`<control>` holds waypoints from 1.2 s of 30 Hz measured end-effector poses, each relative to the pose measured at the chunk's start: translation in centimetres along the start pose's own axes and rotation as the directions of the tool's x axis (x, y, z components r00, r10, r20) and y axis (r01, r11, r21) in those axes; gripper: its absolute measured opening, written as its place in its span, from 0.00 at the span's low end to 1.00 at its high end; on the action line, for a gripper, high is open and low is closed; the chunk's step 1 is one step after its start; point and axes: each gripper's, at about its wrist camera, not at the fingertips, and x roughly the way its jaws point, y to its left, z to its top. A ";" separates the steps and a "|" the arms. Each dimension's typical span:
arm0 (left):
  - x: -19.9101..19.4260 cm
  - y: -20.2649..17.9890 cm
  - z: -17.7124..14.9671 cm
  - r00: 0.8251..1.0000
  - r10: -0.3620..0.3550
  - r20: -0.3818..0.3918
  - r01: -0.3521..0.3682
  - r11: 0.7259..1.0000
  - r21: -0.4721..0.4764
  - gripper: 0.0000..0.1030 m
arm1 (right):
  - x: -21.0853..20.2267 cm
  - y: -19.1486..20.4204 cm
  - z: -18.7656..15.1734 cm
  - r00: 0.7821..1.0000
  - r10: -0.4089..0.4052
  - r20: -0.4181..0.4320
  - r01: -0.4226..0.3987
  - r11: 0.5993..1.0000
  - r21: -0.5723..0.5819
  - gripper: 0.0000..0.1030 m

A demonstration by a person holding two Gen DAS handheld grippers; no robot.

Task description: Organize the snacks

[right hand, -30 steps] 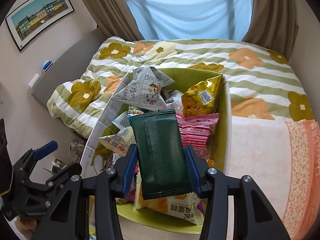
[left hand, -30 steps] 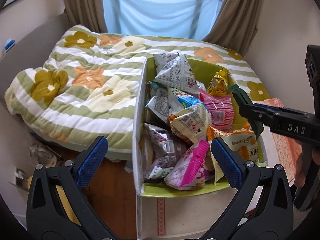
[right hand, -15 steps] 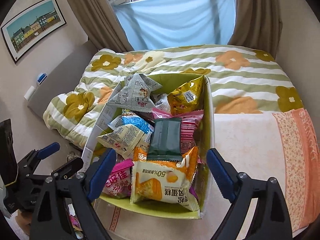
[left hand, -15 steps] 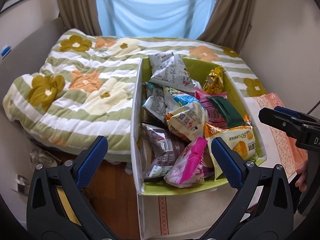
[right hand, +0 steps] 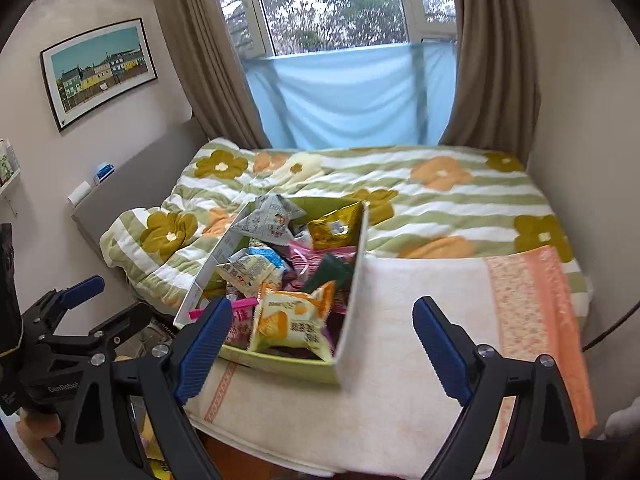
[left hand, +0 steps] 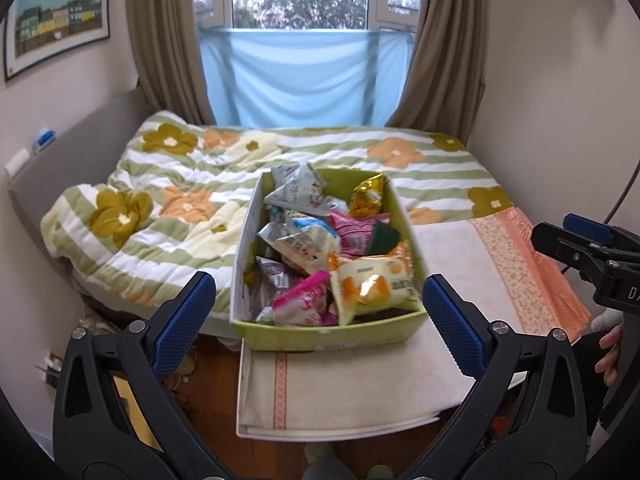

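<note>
A green cardboard box [left hand: 320, 334] full of snack packets stands on a white towel at the bed's near edge; it also shows in the right wrist view [right hand: 280, 364]. A dark green packet [left hand: 384, 236] lies among the snacks, also seen in the right wrist view [right hand: 330, 270]. An orange and white packet [left hand: 372, 286] lies at the front. My left gripper [left hand: 316, 320] is open and empty, well back from the box. My right gripper [right hand: 320, 344] is open and empty, back and right of the box.
A flowered quilt [left hand: 168, 208] covers the bed behind and left of the box. A white and orange towel [left hand: 500, 280] lies under and right of the box. A wall stands at the right, a window with curtains at the back, and wood floor [left hand: 208, 380] below the bed edge.
My right gripper opened and let the dark green packet go into the box. Both grippers have pulled back and up from the box.
</note>
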 end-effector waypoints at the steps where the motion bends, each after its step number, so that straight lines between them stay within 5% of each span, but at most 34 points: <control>1: -1.4 -0.8 -0.4 1.000 0.008 0.020 -0.009 1.000 0.002 1.00 | -1.3 -0.3 -0.4 1.000 -0.012 0.015 0.012 1.000 -0.002 0.87; 4: -4.8 -2.9 -1.6 0.998 0.017 0.062 -0.017 1.000 -0.004 1.00 | -5.5 -1.5 -1.8 0.997 -0.057 0.060 0.058 0.998 -0.012 0.88; 6: -6.6 -4.0 -2.5 0.996 0.023 0.083 -0.022 1.000 -0.004 1.00 | -7.6 -2.1 -2.8 0.993 -0.091 0.079 0.093 0.996 -0.013 1.00; 13: -10.9 -7.3 -5.2 0.993 0.025 0.115 -0.026 1.000 0.005 1.00 | -12.5 -3.4 -6.5 0.969 -0.219 0.117 0.223 0.974 -0.027 1.00; 36: -12.7 -8.8 -6.4 0.990 0.027 0.140 -0.029 0.999 0.016 1.00 | -14.6 -4.3 -8.8 0.956 -0.255 0.143 0.255 0.967 0.025 1.00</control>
